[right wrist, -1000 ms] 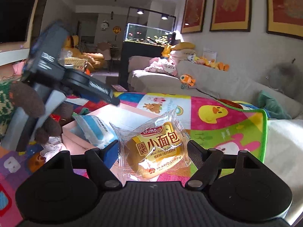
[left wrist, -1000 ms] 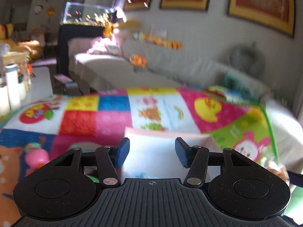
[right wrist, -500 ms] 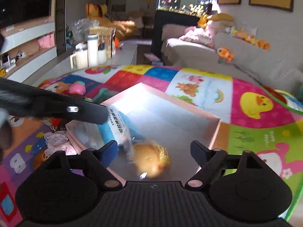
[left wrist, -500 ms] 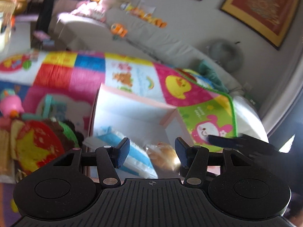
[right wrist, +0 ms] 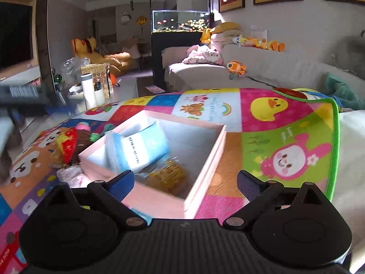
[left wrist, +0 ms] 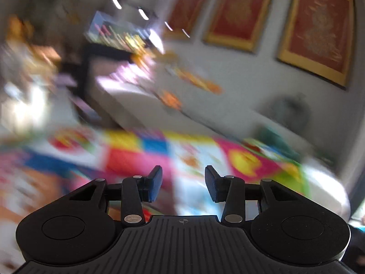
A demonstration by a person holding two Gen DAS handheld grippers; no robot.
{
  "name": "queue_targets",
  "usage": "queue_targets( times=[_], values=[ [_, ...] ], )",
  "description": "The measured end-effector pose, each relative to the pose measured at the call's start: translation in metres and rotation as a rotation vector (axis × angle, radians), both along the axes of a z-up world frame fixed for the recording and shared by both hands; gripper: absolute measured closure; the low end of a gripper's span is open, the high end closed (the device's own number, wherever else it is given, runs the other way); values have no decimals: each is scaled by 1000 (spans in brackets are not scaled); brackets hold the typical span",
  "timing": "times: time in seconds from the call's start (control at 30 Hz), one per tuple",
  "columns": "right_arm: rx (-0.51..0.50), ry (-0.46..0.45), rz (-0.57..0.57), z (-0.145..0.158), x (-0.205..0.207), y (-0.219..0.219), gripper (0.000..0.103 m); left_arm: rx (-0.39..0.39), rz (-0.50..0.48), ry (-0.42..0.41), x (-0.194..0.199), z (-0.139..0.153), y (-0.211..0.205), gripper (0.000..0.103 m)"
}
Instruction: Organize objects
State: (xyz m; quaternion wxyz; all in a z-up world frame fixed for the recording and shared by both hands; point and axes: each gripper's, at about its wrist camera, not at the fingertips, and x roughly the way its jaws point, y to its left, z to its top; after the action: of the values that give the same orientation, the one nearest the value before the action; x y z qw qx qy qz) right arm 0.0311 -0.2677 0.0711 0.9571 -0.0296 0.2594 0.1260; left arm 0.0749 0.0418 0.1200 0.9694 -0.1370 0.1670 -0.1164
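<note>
- The right gripper (right wrist: pixel 185 183) hangs over the near corner of a shallow pink box (right wrist: pixel 205 159) on a bright patchwork play mat (right wrist: pixel 262 137); its jaws have just been opening, now stand wide apart and hold nothing.
- Inside the box a yellow bread packet (right wrist: pixel 170 174) lies at the near end, partly under a blue-and-white tissue pack (right wrist: pixel 141 148) that leans against the left wall.
- Just left of the box, on the mat, sit a red-and-brown plush toy (right wrist: pixel 70 143) and a small pink toy (right wrist: pixel 82 126).
- The left gripper (left wrist: pixel 183 182), seen through heavy blur, points over the same mat (left wrist: pixel 136 153); its jaws have just been closing, a gap remains between the fingers, and nothing sits between them.
- Farther off, a grey sofa (right wrist: pixel 273 68) carries an orange fish toy (right wrist: pixel 236 67), with a lit fish tank (right wrist: pixel 181 21) at the far wall.
</note>
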Motion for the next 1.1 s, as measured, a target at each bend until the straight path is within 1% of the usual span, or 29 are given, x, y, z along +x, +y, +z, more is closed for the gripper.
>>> queue_targets(
  times=[0.03, 0.07, 0.13, 0.17, 0.27, 0.3, 0.33, 0.43, 0.5, 0.53, 0.63, 0.67, 0.77, 0.83, 0.93, 1.0, 1.1],
  values=[
    [-4, -11, 9, -5, -5, 7, 4, 4, 42, 8, -2, 1, 12, 58],
    [-3, -20, 17, -9, -9, 13, 4, -10, 60, 45, 0, 0, 23, 58],
    [15, -27, 26, -19, -16, 26, 3, -29, 48, 135, 7, -8, 33, 58],
    [28, -26, 32, -24, -19, 32, 3, -8, 33, 154, 8, -14, 30, 58],
    [73, -15, 37, -35, -26, 46, 3, 108, -47, 172, 14, -26, 7, 57],
    [94, -5, 35, -38, -27, 48, 3, 132, -61, 179, 18, -29, -1, 57],
    [114, 6, 35, -42, -29, 50, 2, 140, -59, 191, 24, -32, -6, 57],
    [130, 28, 27, -54, -33, 51, 0, 114, -45, 255, 48, -42, -8, 57],
    [137, 48, 17, -58, -32, 49, 0, 121, -30, 309, 67, -51, -11, 57],
    [152, 43, 18, -58, -32, 47, 0, 138, -16, 326, 75, -56, -11, 52],
    [178, 68, 18, -61, -28, 44, 0, 141, -40, 365, 88, -69, -12, 47],
    [185, 70, 15, -62, -28, 43, 0, 136, -55, 376, 88, -71, -12, 47],
    [206, 73, 9, -62, -28, 40, 0, 149, -108, 392, 72, -65, -10, 47],
    [211, 74, 5, -62, -27, 40, 0, 174, -157, 390, 51, -61, -6, 47],
    [211, 73, 6, -61, -27, 40, 0, 223, -236, 373, 11, -56, -1, 47],
    [209, 75, 5, -61, -26, 41, 0, 242, -281, 360, -14, -55, 2, 47],
    [202, 77, 1, -61, -26, 42, 0, 296, -338, 318, -42, -52, -2, 45]
  ],
)
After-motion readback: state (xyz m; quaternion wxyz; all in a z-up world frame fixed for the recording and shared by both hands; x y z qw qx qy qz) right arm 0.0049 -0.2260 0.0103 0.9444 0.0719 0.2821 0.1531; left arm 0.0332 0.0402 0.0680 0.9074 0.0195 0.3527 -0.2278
